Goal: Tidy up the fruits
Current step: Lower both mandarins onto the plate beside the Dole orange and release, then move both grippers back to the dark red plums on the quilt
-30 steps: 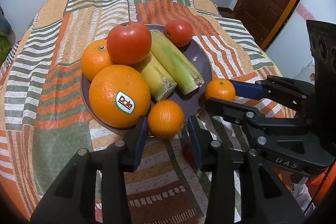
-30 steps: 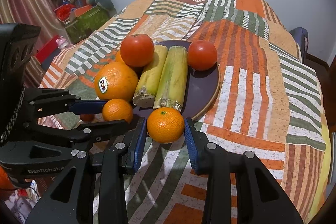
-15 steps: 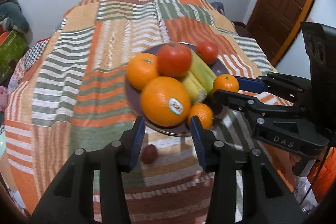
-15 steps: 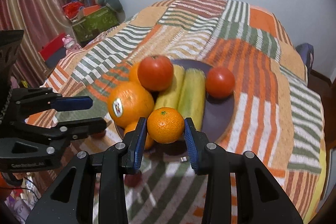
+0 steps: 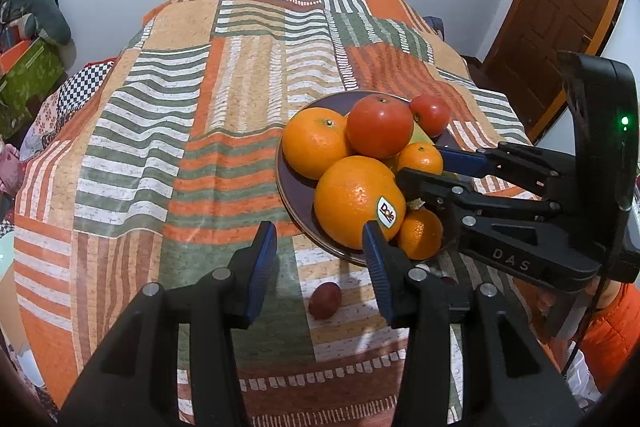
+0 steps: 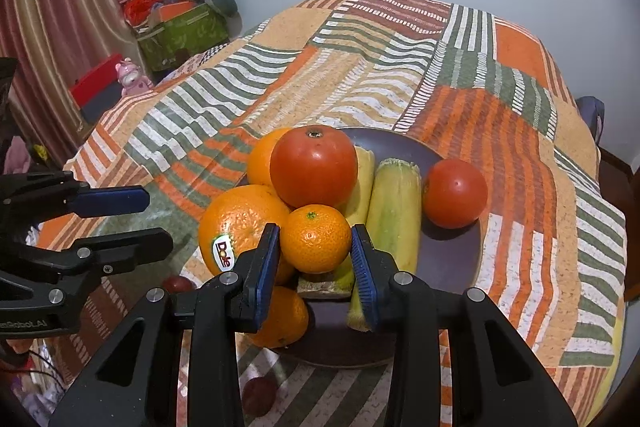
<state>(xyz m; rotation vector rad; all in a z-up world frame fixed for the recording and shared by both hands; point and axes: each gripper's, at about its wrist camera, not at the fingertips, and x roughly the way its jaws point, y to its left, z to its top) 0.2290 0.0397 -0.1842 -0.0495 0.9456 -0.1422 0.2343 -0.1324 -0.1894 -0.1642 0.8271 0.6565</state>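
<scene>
A dark plate (image 6: 452, 259) on the patchwork cloth holds a big Dole orange (image 6: 236, 223), another orange (image 5: 316, 147), two tomatoes (image 6: 314, 167) (image 6: 454, 193), two cut sugarcane pieces (image 6: 394, 211) and a small mandarin (image 6: 280, 319) at its near rim. My right gripper (image 6: 316, 267) is shut on a small mandarin (image 6: 316, 239) and holds it above the plate; it also shows in the left wrist view (image 5: 420, 159). My left gripper (image 5: 318, 263) is open and empty, in front of the plate's near left rim. A small dark red fruit (image 5: 325, 300) lies on the cloth below it.
A second small dark red fruit (image 6: 178, 283) lies on the cloth beside the plate. The cloth (image 5: 180, 131) stretches far to the left and back. A wooden door (image 5: 560, 7) stands at the right. Boxes and toys (image 6: 176, 27) lie by the curtain.
My right gripper has lifted the small mandarin from the cloth up over the plate. My left gripper has let go of the other mandarin at the plate's rim and drawn back and up.
</scene>
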